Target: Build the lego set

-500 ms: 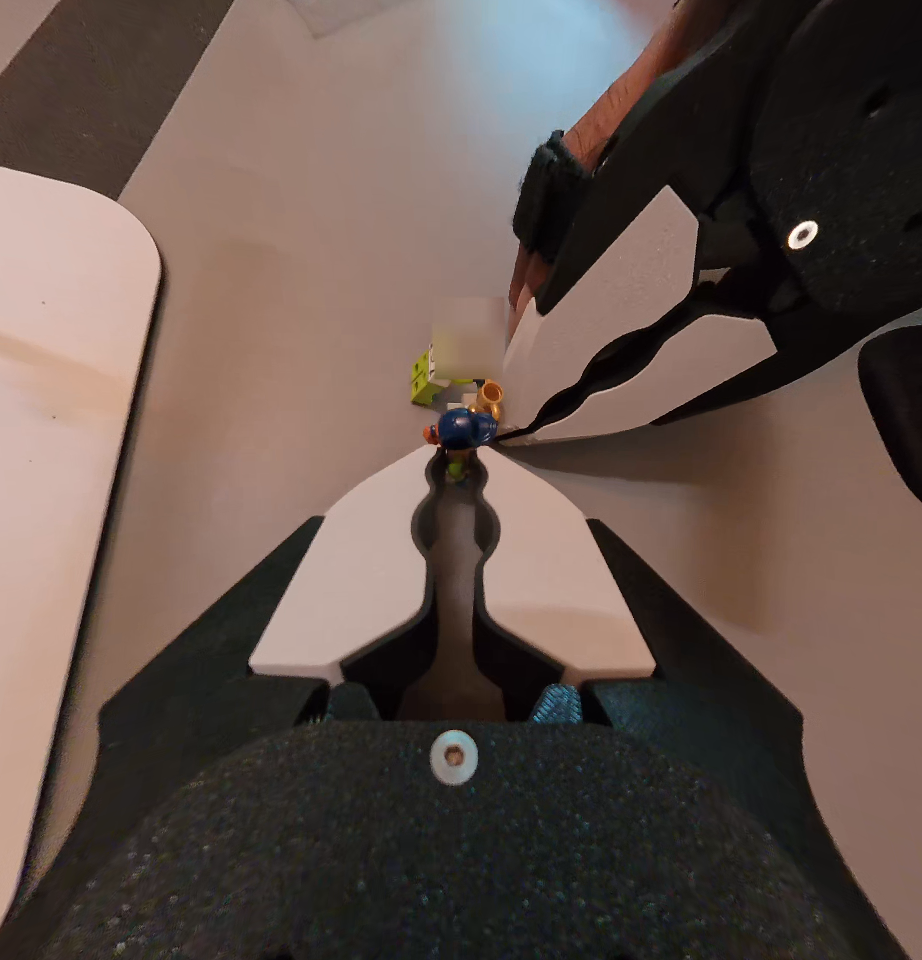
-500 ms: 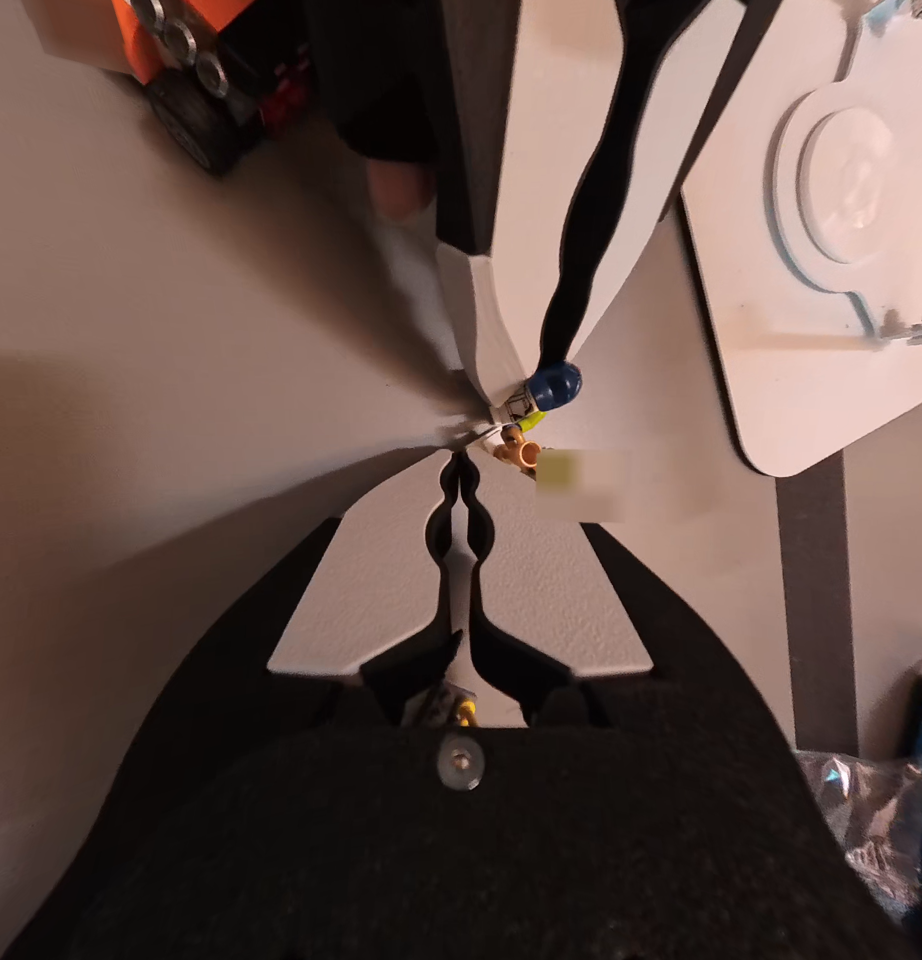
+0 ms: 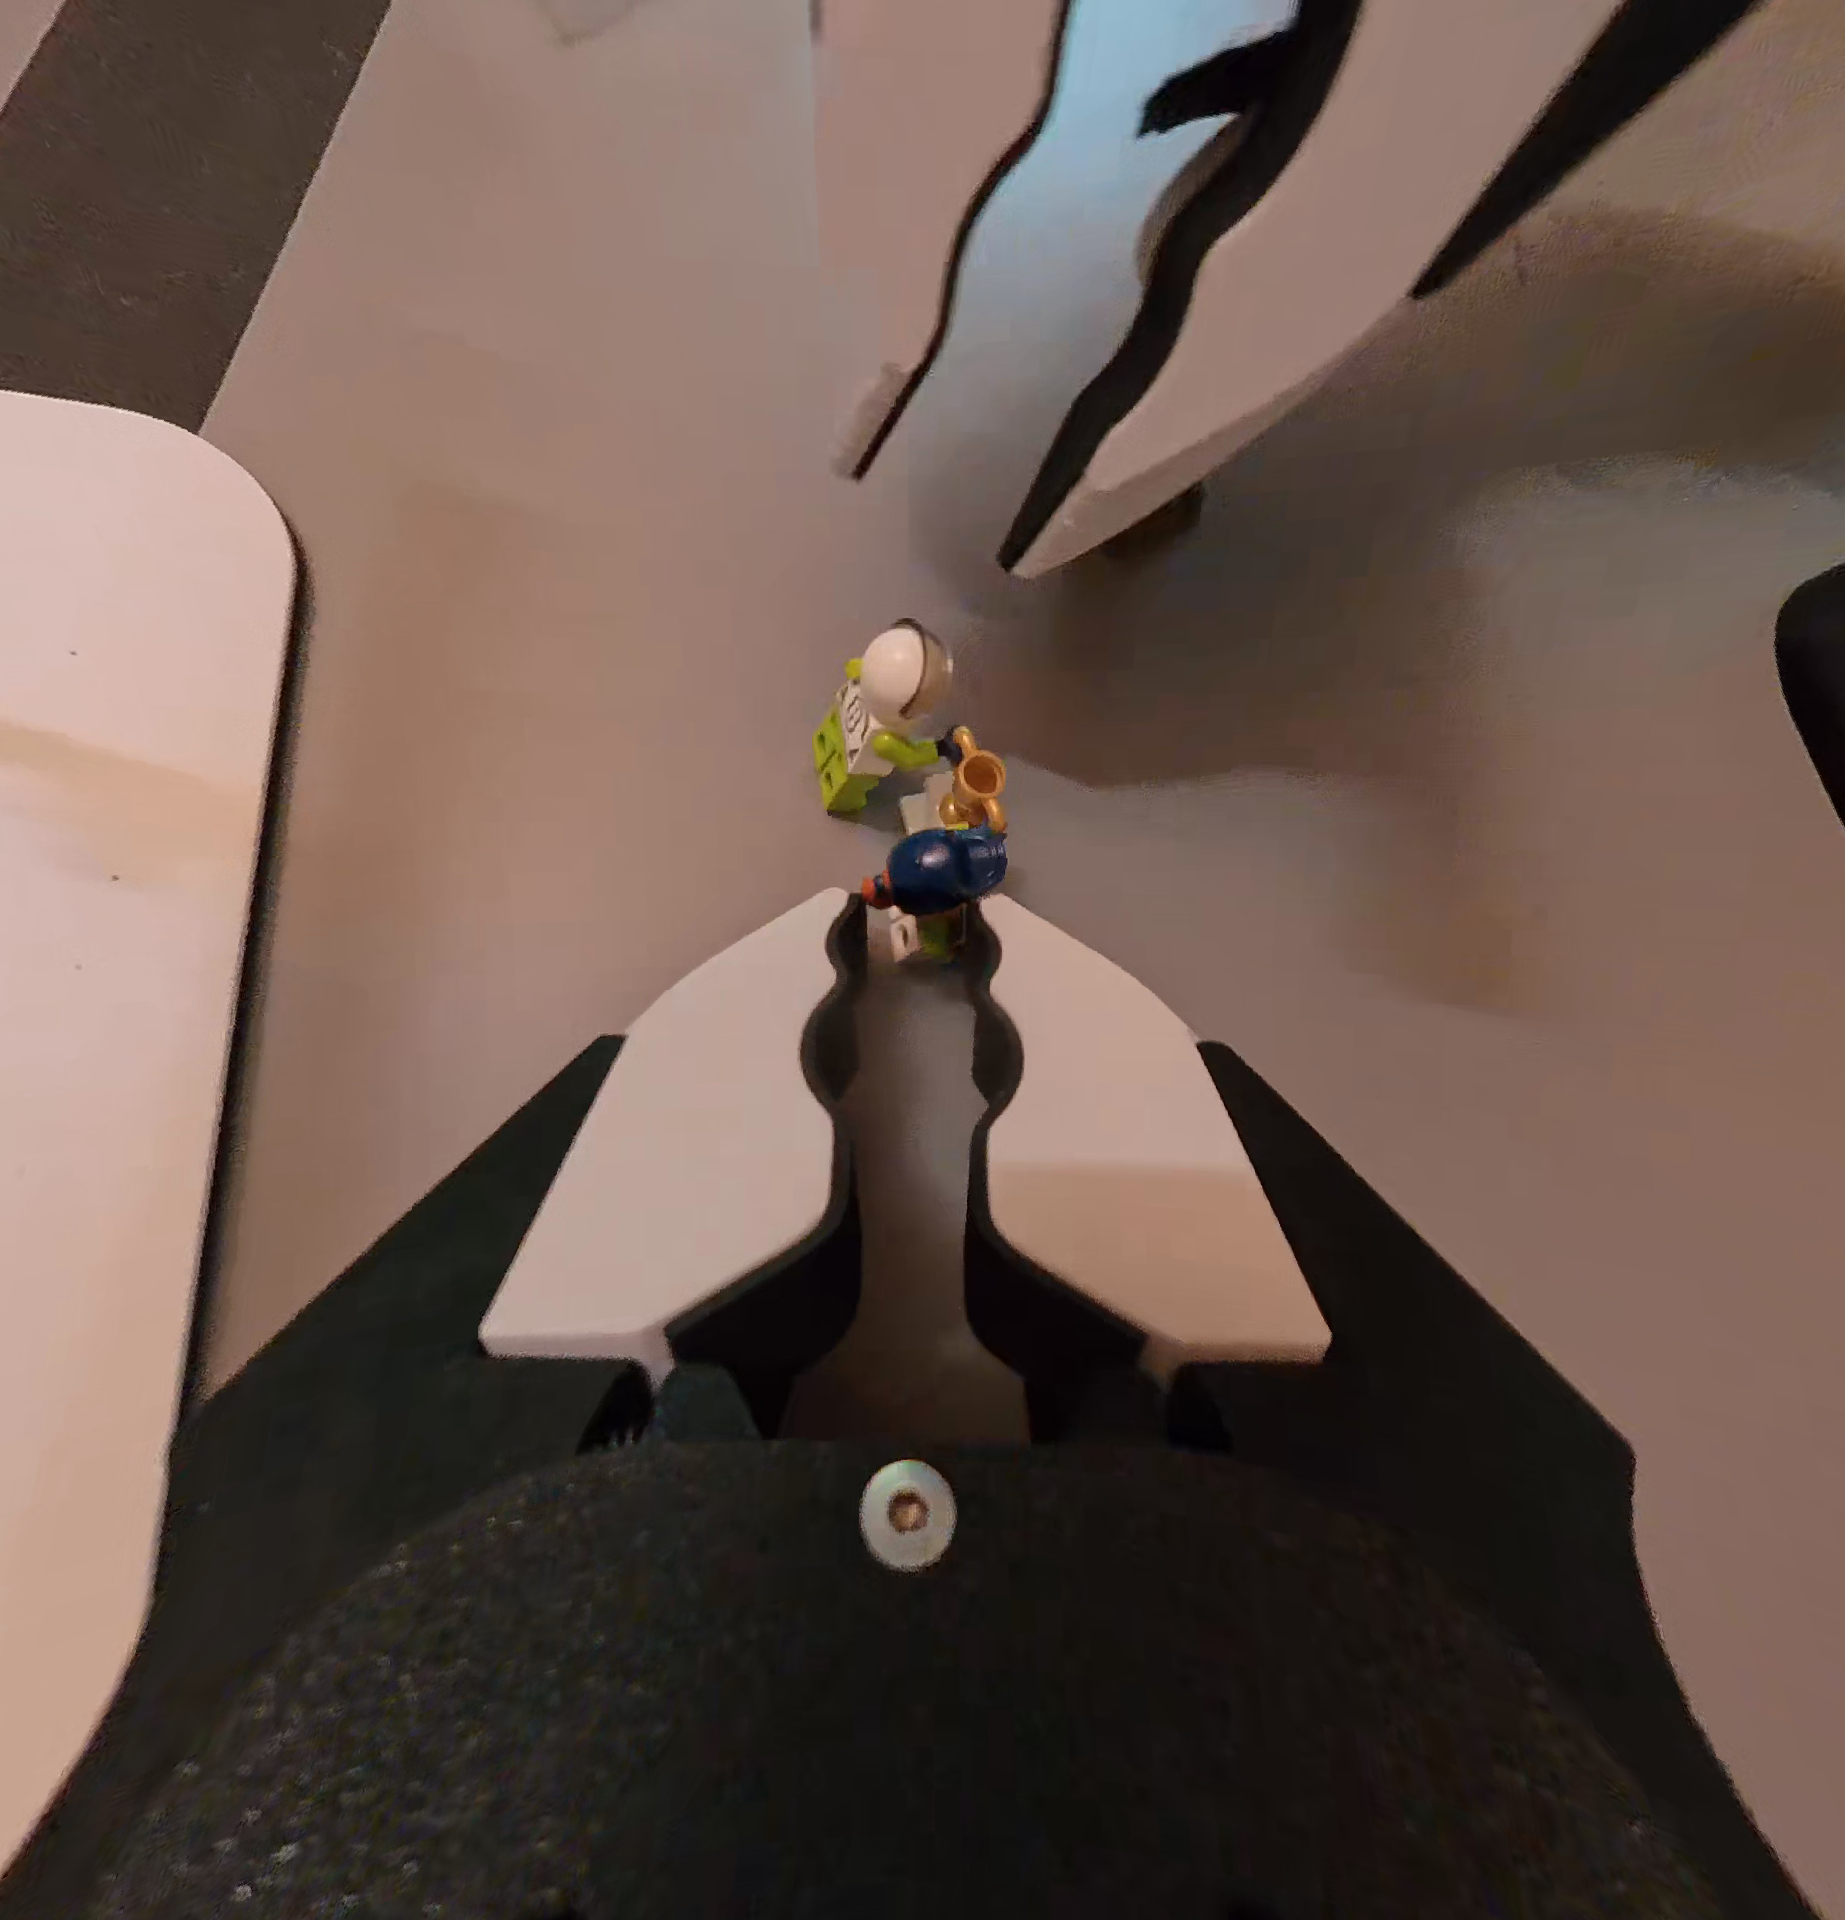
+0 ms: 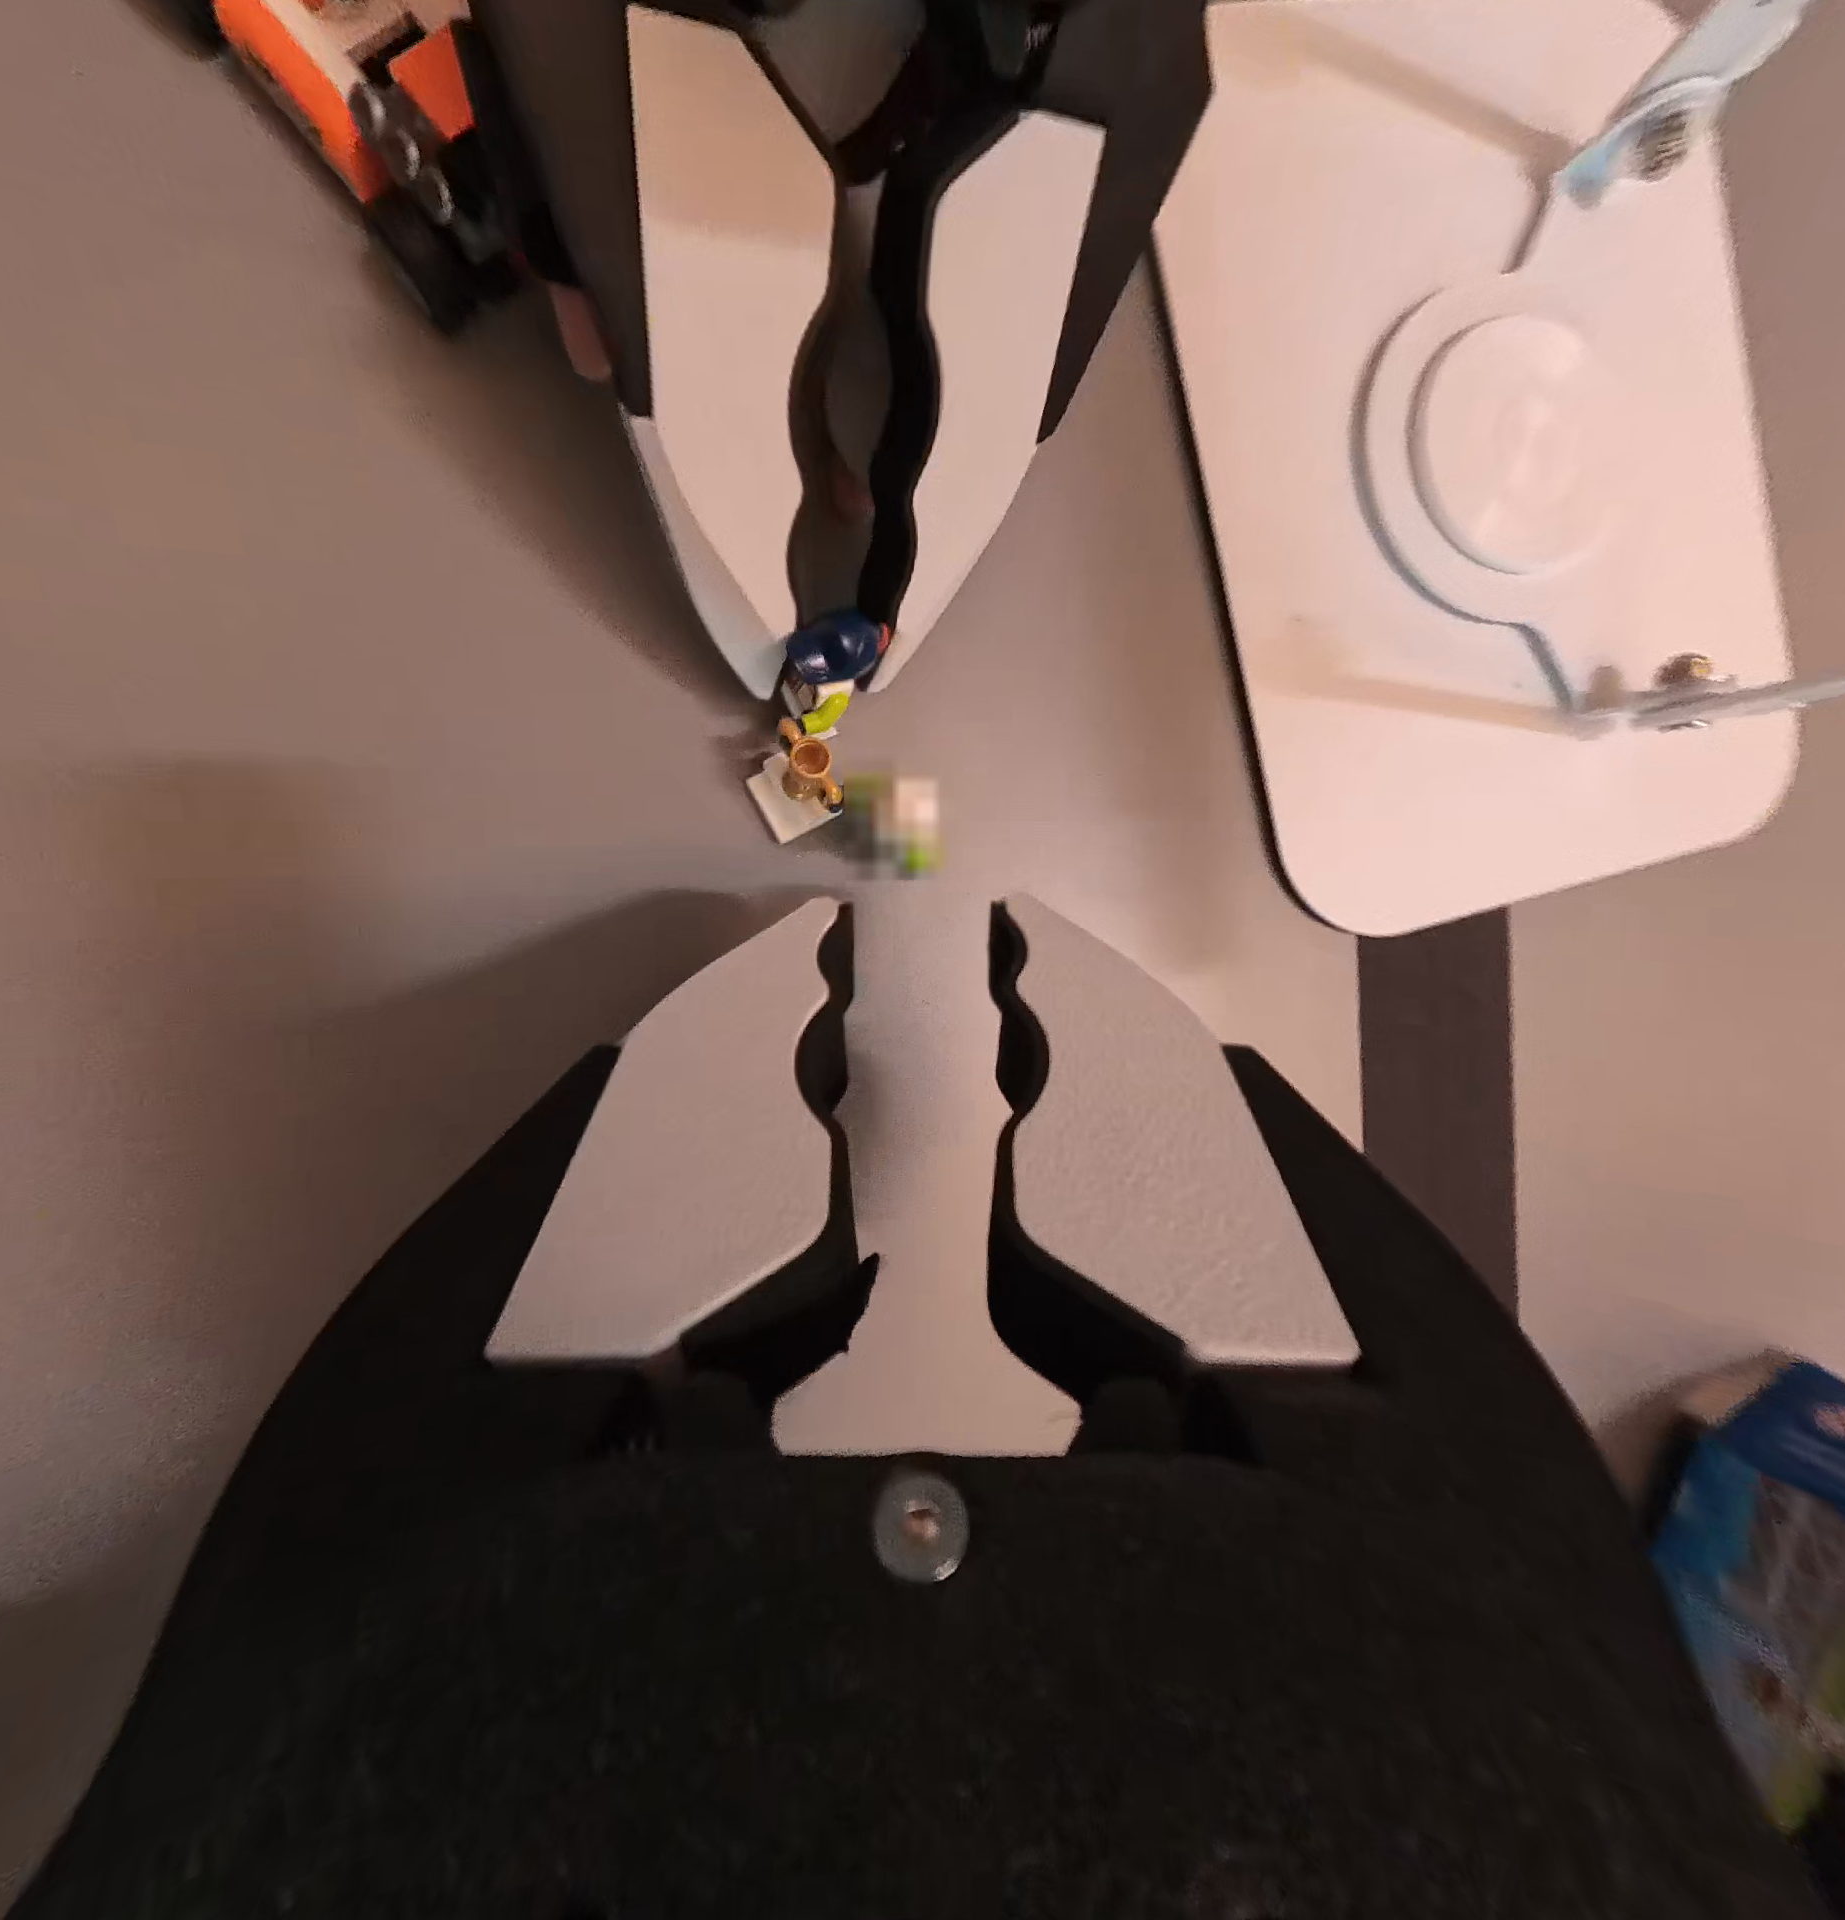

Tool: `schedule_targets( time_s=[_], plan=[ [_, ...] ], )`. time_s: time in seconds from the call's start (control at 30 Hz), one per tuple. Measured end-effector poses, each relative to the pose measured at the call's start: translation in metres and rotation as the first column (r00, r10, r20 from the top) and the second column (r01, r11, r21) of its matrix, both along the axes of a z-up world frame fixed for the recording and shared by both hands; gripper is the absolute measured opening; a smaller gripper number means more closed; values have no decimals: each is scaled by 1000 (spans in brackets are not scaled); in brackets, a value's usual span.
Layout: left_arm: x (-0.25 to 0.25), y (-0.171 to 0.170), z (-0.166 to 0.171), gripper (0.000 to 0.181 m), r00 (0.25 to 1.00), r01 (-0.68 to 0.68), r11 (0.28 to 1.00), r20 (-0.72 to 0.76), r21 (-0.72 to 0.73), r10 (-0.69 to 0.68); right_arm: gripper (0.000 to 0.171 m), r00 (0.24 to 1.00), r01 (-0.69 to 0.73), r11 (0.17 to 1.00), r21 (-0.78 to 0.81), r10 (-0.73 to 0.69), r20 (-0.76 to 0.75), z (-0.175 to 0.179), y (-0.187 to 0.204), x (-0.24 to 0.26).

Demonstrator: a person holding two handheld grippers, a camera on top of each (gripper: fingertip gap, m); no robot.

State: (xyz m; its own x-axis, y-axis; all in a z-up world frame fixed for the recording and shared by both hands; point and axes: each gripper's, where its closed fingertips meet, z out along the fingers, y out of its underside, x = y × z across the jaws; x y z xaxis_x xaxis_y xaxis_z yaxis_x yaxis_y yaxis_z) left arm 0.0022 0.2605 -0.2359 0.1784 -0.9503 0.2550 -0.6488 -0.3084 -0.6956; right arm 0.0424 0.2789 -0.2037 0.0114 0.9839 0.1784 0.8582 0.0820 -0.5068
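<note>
Taking the gold trophy as the marker and going left to right in the left wrist view: the white-helmeted minifigure stands just left of it, and the blue-capped minifigure sits just in front, pinched between the left gripper tips. Up to the right, the right gripper hangs clear with jaws spread and empty. Both figures look assembled around the trophy; in the right wrist view an orange vehicle lies well beyond, so little seems left.

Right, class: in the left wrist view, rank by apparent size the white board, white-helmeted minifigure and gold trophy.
1. white board, far the largest
2. white-helmeted minifigure
3. gold trophy, smallest
The board lies nearer the camera, which exaggerates it.
</note>
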Motion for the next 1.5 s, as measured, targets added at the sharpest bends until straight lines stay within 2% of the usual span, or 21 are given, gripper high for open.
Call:
schedule_targets(
  time_s=[0.23,0.37,0.57,0.67,0.83,0.9,1.0,1.17,1.4,1.5],
  plan=[
    [1,1,-1,16,999,27,999,-27,47,-25,25,981,-176,981,-86,183,70,-25,8,-11],
    [-2,3,-1,16,997,56,996,-51,75,-53,14,968,-218,962,-162,234,86,-31,0,-14],
    [-5,5,-1,10,993,104,993,-60,63,-100,7,977,-191,945,-265,210,43,-29,-8,-12],
    [-6,9,-3,16,991,111,991,-78,75,-105,18,982,-162,955,-250,181,56,-31,-5,-9],
    [-6,10,-3,16,991,119,990,-72,74,-114,32,984,-155,965,-212,169,50,-37,-1,-12],
    [-6,10,-4,16,991,115,990,-73,80,-109,29,985,-158,965,-211,169,33,-40,0,-16],
    [-4,12,-5,15,994,98,989,-65,109,-92,13,988,-152,963,-221,156,0,-40,-1,-22],
    [-2,12,-5,12,997,63,985,-56,159,-54,12,993,-112,958,-263,115,-1,-41,-2,-21],
    [-4,14,-6,10,996,-47,966,-60,254,64,12,997,-70,954,-290,75,7,-41,-4,-21],
    [-5,12,-6,11,996,-57,968,-54,245,72,12,998,-64,953,-295,69,6,-41,-5,-22]
  ],
)
